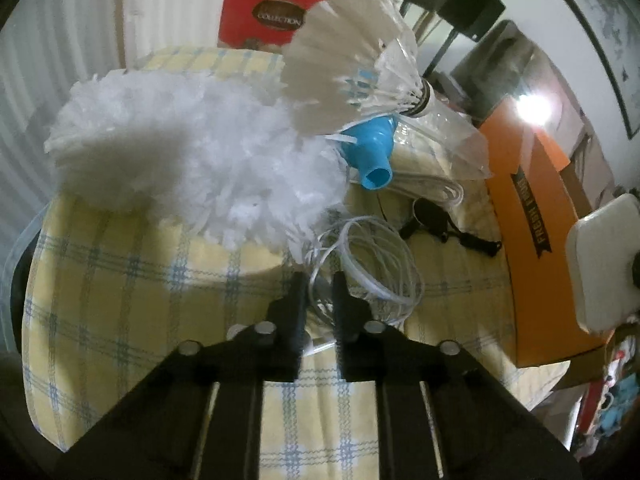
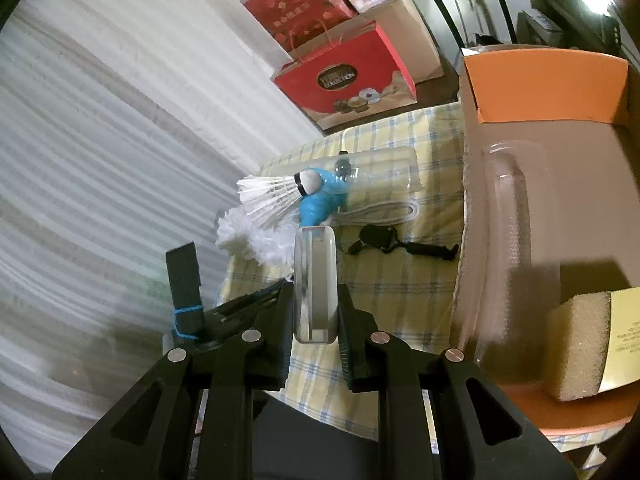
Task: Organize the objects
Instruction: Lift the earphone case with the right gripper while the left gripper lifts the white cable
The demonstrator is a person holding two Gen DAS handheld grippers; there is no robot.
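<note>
Left wrist: shuttlecock (image 1: 352, 64) overlaps duster (image 1: 192, 156) (cord (image 1: 372, 264) near).

Sponge block (image 2: 580, 344) cut off at right edge, label illegible.

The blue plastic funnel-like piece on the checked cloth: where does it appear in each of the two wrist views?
Left wrist view: blue piece, right of centre in the upper half, under the shuttlecock, against the white duster head.
Right wrist view: blue piece, near the centre, beyond the clear case held in the right jaws.
Shared landmark: the red gift bag.
</note>
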